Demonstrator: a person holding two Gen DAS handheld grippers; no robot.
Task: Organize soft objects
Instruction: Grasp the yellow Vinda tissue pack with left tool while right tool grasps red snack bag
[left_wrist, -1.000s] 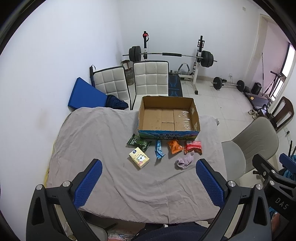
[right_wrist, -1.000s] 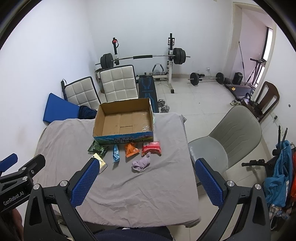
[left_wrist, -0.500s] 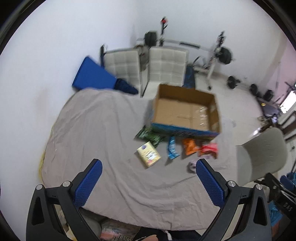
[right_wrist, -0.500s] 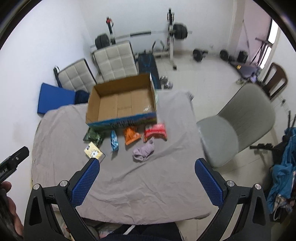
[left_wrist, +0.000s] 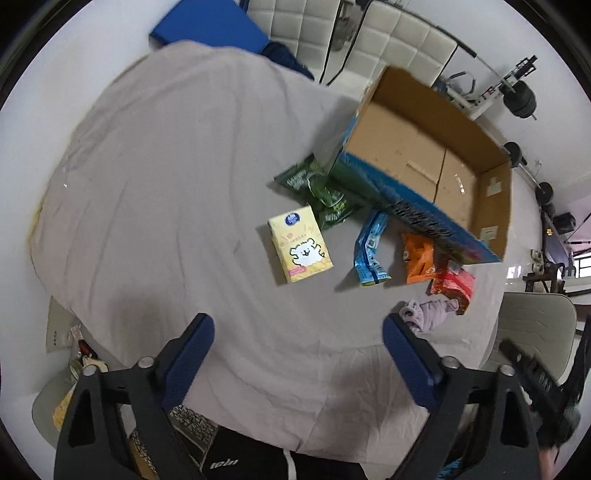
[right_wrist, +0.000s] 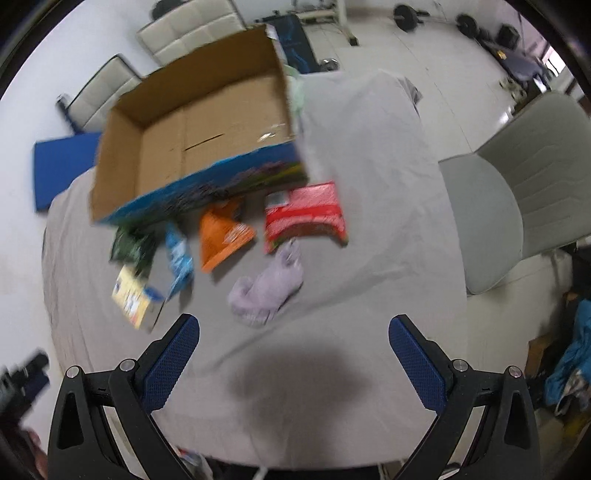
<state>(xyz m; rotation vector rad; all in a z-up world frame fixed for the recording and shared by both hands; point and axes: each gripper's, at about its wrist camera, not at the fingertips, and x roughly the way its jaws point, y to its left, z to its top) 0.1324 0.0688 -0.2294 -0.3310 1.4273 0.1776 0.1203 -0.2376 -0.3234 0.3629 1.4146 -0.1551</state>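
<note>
An empty cardboard box (left_wrist: 424, 155) (right_wrist: 199, 136) stands on a grey-clothed table (left_wrist: 166, 184) (right_wrist: 369, 184). In front of it lie a green packet (left_wrist: 321, 192) (right_wrist: 133, 247), a yellow tissue pack (left_wrist: 301, 243) (right_wrist: 133, 302), a blue packet (left_wrist: 369, 251) (right_wrist: 179, 258), an orange packet (left_wrist: 417, 258) (right_wrist: 221, 236), a red packet (left_wrist: 452, 284) (right_wrist: 304, 218) and a lilac sock (left_wrist: 428, 314) (right_wrist: 266, 288). My left gripper (left_wrist: 295, 350) is open and empty above the table's near part. My right gripper (right_wrist: 293, 354) is open and empty just short of the sock.
A grey chair (right_wrist: 517, 192) (left_wrist: 535, 325) stands at the table's right side. Two white padded chairs (left_wrist: 369, 37) and a blue mat (right_wrist: 62, 162) are behind the table. Weight-lifting gear (left_wrist: 521, 99) stands on the floor beyond.
Both grippers have moved forward and tilted down toward the table; the objects now appear larger and closer. Both stay open and empty.
</note>
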